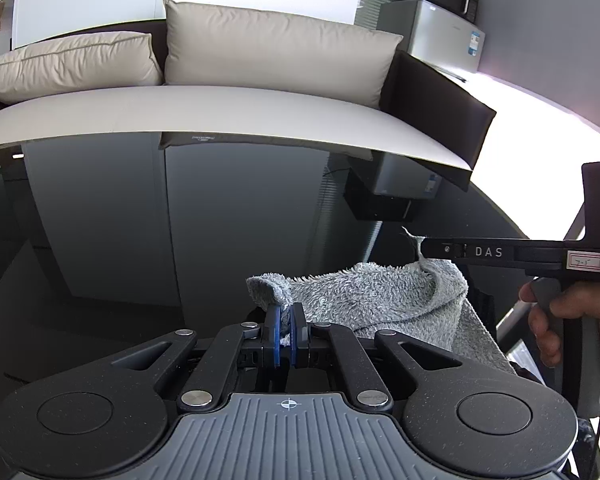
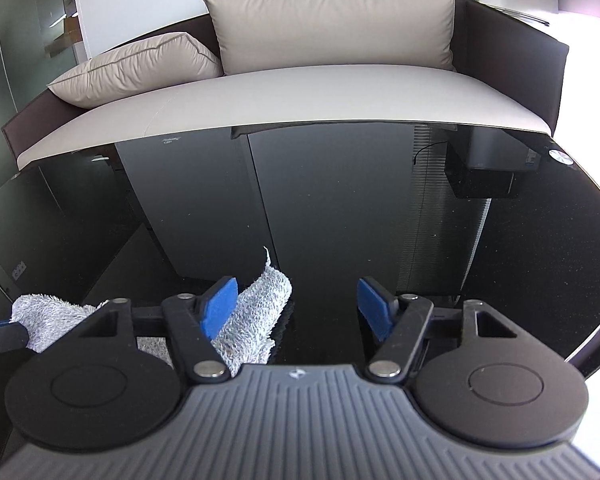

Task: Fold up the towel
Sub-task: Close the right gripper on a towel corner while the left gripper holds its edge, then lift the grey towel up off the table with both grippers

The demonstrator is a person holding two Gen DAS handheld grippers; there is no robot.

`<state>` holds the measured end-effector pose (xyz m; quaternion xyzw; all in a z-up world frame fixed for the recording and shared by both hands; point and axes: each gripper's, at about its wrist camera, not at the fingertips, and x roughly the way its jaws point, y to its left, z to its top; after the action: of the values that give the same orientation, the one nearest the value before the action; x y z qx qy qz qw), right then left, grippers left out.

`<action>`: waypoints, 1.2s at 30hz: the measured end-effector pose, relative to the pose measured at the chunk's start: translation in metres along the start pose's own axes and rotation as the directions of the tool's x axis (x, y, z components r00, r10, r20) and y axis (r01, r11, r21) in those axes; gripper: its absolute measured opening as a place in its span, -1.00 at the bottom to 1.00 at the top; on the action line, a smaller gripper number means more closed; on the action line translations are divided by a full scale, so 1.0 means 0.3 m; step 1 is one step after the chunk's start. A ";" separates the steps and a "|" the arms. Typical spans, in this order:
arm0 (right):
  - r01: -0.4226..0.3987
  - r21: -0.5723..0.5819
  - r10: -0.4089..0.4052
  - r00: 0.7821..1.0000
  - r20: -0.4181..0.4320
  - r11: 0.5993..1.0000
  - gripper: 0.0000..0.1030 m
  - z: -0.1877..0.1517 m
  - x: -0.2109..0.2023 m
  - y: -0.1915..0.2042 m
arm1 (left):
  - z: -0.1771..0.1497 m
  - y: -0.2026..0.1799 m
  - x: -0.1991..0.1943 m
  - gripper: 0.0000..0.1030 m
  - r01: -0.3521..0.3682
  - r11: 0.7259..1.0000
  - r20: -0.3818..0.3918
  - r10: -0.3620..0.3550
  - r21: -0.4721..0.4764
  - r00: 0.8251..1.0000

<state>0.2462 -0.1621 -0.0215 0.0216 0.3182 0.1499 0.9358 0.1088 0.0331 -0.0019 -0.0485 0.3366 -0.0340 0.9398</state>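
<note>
— Which colours are seen on the towel (image 1: 364, 300)?
— A pale grey, fluffy pile is shown, plain and without print.
— And on the left gripper (image 1: 285, 334)?
— Black arms are seen, with blue pads (image 1: 275, 334); a grey ribbed plate lies at six o'clock. The same black and blue are worn by the right gripper (image 2: 296, 310), with white "DAS" lettering on its side.
— The table (image 2: 340, 220)?
— A glossy black top is seen, mirror-like.
— Towards twelve o'clock?
— Beige cushions (image 2: 332, 24) are set on a dark brown sofa (image 2: 512, 60) with a beige seat.

1 towel (image 1: 364, 296), 2 cushions (image 1: 276, 56)
</note>
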 end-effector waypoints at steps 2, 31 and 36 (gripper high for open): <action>-0.009 0.005 0.009 1.000 0.001 1.000 0.18 0.005 0.009 0.003 | -0.002 -0.002 0.002 -0.92 0.002 1.000 -0.001 -0.002 0.003 1.000; -0.024 -0.018 0.026 0.993 0.119 1.000 -0.94 0.016 -0.221 0.004 | 0.011 -0.015 -0.032 -0.92 -0.024 1.000 0.072 0.023 0.016 0.997; -0.028 -0.028 0.032 0.988 0.149 0.999 -0.94 0.002 -0.304 0.013 | 0.025 -0.048 -0.067 -0.92 -0.031 0.999 0.127 0.026 0.036 0.992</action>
<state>0.1769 -0.1851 0.0331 0.0256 0.2447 0.1659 0.9549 0.0978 0.0211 0.0182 -0.0282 0.2763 -0.0238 0.9604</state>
